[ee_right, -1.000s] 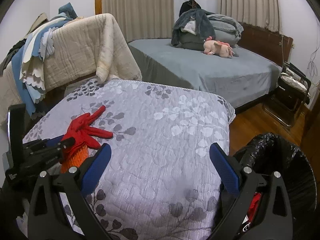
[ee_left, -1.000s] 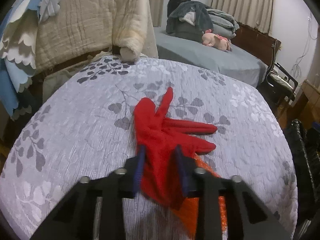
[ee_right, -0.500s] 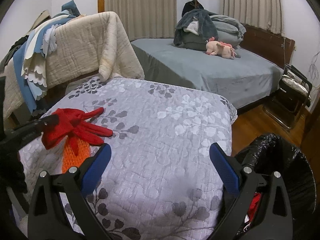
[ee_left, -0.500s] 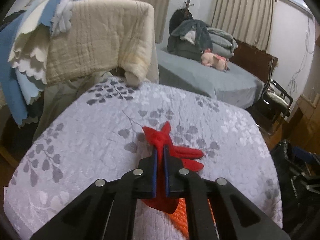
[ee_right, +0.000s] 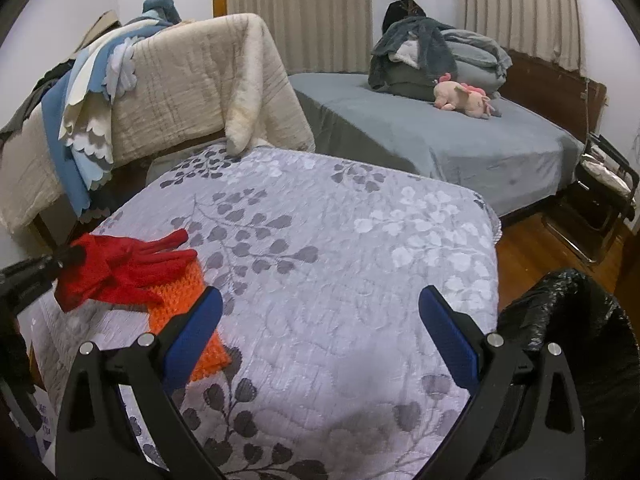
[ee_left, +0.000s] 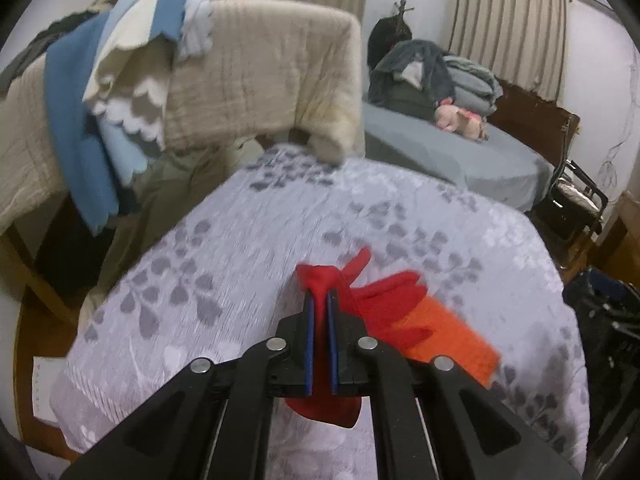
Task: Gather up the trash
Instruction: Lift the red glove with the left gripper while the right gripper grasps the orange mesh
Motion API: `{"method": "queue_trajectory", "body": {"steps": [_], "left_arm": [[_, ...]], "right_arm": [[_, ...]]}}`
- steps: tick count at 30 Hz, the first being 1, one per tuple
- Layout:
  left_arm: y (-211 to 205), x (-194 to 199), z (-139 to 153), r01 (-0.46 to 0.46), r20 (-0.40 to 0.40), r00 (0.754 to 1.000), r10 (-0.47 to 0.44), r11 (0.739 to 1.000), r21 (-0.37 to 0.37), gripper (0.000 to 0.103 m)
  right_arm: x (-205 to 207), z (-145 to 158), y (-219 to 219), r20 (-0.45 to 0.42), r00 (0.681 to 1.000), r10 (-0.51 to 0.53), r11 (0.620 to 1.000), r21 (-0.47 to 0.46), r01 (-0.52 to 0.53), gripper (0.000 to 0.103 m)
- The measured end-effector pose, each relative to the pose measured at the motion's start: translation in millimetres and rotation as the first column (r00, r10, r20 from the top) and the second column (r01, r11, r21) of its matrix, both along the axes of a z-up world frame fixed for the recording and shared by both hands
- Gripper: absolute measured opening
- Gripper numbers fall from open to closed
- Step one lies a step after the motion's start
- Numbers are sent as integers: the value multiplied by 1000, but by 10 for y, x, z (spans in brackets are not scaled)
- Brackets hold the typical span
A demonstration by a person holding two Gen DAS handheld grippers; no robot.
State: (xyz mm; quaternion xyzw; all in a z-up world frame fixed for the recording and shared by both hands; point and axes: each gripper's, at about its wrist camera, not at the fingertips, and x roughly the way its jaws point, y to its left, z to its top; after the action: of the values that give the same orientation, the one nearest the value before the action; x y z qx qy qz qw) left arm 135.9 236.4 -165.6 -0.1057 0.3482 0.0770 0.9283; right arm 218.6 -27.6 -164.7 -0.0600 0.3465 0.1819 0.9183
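Red glove (ee_right: 116,268) with orange cuff, pinched in closed jaws of left gripper (ee_left: 321,312); fingers pointed toward frame right, long axis roughly horizontal. Right gripper (ee_right: 320,316) jaws held wide open, empty.

left gripper (ee_left: 321,300): jaws were apart astride the red glove (ee_left: 384,300) a second ago; now pinched shut on a fold of it
red glove: was flat on the leaf-print quilt (ee_left: 248,240), fingers spread; now bunched at the pads, lifted off the quilt, fingers drooping
glove cuff: orange cuff (ee_left: 452,340) mostly hidden under the glove before; now shows more, lifted end trailing to the right
glove place: in the right wrist view, nearer the quilt's left edge than before
left wrist view: quilt looks farther off now
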Motion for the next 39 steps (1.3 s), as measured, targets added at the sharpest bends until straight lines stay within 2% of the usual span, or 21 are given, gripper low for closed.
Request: {"method": "queue_trajectory", "body": {"steps": [1, 7, 9, 11, 14, 16, 17, 18, 20, 21, 25, 32, 39], "left_arm": [[12, 1, -36, -2, -11, 1000, 1, 1000, -6, 7], [-42, 86, -182, 15, -27, 1000, -16, 1000, -7, 45], [-61, 138, -220, 20, -34, 999, -20, 1000, 0, 51], [-68, 205, -273, 22, -47, 999, -21, 1000, 5, 63], [-25, 285, -390, 16, -88, 996, -16, 1000, -7, 67], [18, 310, -471, 14, -115, 993, -18, 999, -41, 64], [34, 310, -501, 16, -121, 992, -24, 998, -61, 50], [47, 308, -528, 18, -126, 992, -28, 997, -77, 41], [67, 286, -541, 18, -125, 992, -29, 996, -86, 15], [82, 277, -539, 28, -121, 992, -40, 994, -103, 9], [83, 213, -468, 28, -92, 995, -36, 996, -86, 6], [192, -3, -130, -9, -10, 1000, 9, 1000, -27, 6], [406, -212, -30, -72, -3, 997, 72, 997, 8, 6]], "right_arm": [[-1, -16, 22, -4, 1000, 3, 1000, -3, -3, 96], [19, -94, 114, -20, 1000, 8, 1000, -15, -8, 96], [34, -116, 140, -24, 1000, 9, 1000, -17, -10, 96], [48, -140, 172, -30, 999, 13, 1000, -19, -14, 96], [63, -179, 226, -36, 999, 21, 999, -24, -22, 96], [77, -199, 259, -43, 999, 24, 999, -25, -25, 96], [80, -207, 274, -44, 999, 26, 999, -25, -27, 96], [82, -212, 281, -45, 999, 28, 999, -26, -29, 96], [94, -224, 316, -49, 998, 32, 999, -26, -33, 96], [98, -230, 331, -52, 998, 34, 999, -24, -35, 96], [113, -253, 432, -64, 997, 52, 999, -10, -52, 96], [69, -257, 671, -70, 991, 112, 994, 11, -111, 96], [29, -381, 974, -102, 979, 179, 984, 7, -179, 96]]}}
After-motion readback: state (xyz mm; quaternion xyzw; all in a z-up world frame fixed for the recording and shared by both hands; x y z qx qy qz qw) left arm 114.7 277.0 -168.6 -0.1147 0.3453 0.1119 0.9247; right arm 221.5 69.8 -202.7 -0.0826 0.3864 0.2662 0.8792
